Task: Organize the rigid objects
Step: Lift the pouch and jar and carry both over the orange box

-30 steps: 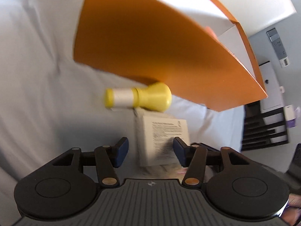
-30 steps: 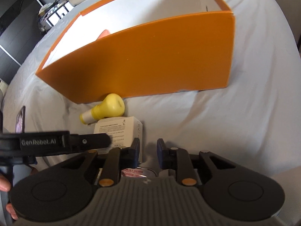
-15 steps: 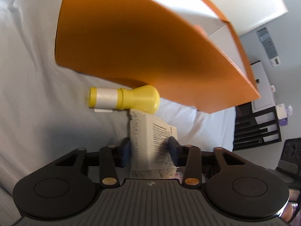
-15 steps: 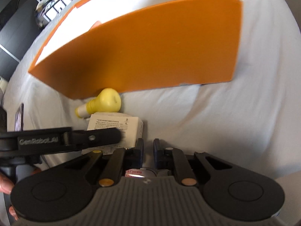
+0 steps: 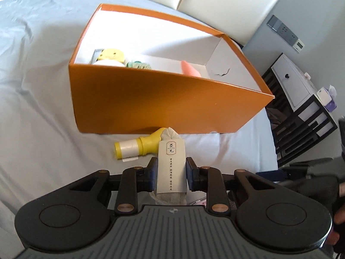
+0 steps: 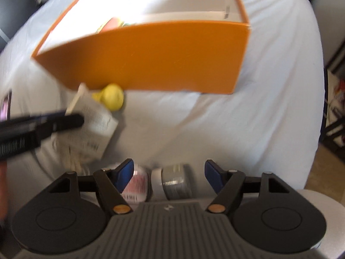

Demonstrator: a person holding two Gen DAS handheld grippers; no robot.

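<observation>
Left gripper [image 5: 171, 174] now clamps white printed packet [image 5: 171, 168], lifted off sheet.
Right gripper [image 6: 167, 176] just released (empty); open orange cardboard box [image 5: 151, 105] at 12 o'clock is likely next.

Bright daylight floods both views and blows out the white inside of the orange box [image 5: 172, 99] to a glare, while its near wall lies in shade and drops a soft shadow on the bed sheet [image 5: 38, 112]. The left wrist view is sharp. The right wrist view is smeared by motion blur, worst at the printed packet [image 6: 92, 129]. Fisheye distortion bends every edge outward.
</observation>
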